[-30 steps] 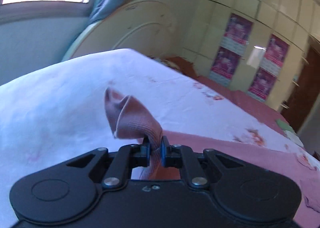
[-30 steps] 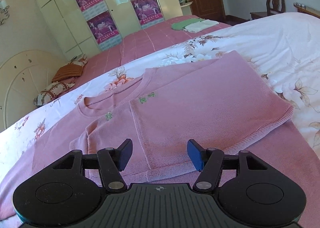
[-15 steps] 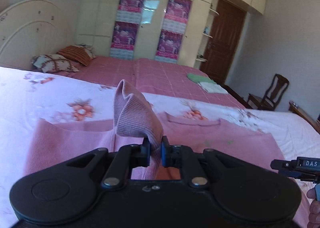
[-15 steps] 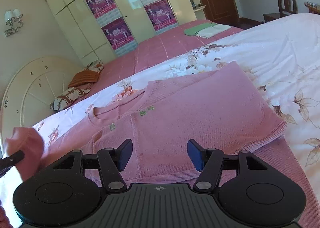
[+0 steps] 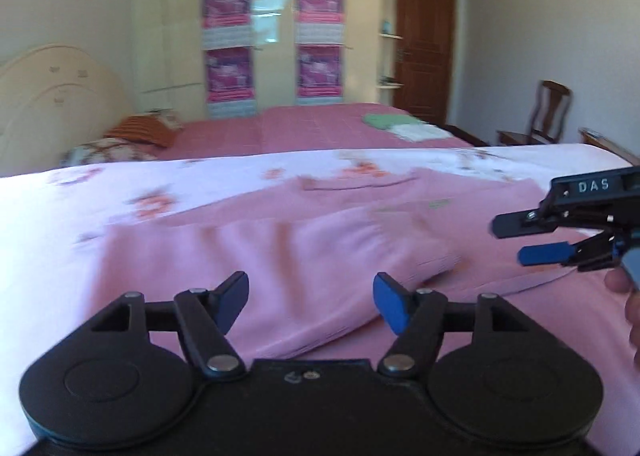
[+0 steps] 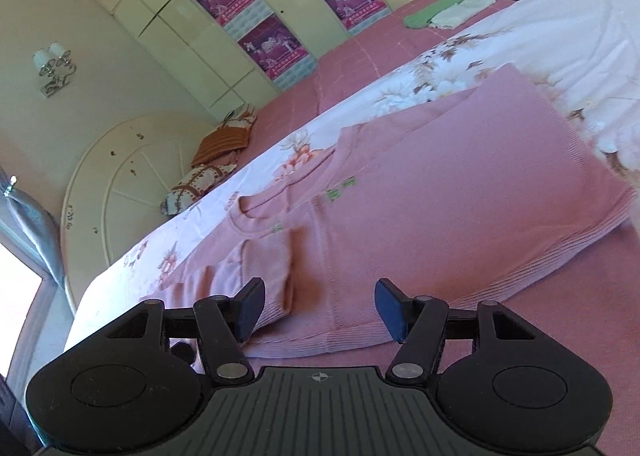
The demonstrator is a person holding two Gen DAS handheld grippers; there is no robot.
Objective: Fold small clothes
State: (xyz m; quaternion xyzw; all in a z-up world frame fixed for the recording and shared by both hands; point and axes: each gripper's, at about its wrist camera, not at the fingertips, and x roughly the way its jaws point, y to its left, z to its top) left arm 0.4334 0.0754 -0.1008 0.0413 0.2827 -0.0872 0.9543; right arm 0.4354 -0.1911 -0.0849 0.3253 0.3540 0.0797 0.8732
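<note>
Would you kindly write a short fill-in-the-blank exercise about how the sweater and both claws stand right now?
1. The pink sweater lies on the ____.
2. The left claw is ____, with nothing gripped.
3. The right claw is ____ too.
4. The left sleeve lies folded across the sweater's ____.

Missing words: bed; open; open; body

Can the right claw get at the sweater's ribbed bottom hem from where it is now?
Probably yes. The right claw is open and empty, and the ribbed hem of the pink sweater lies just ahead of it on the bed, with nothing between them.
</note>
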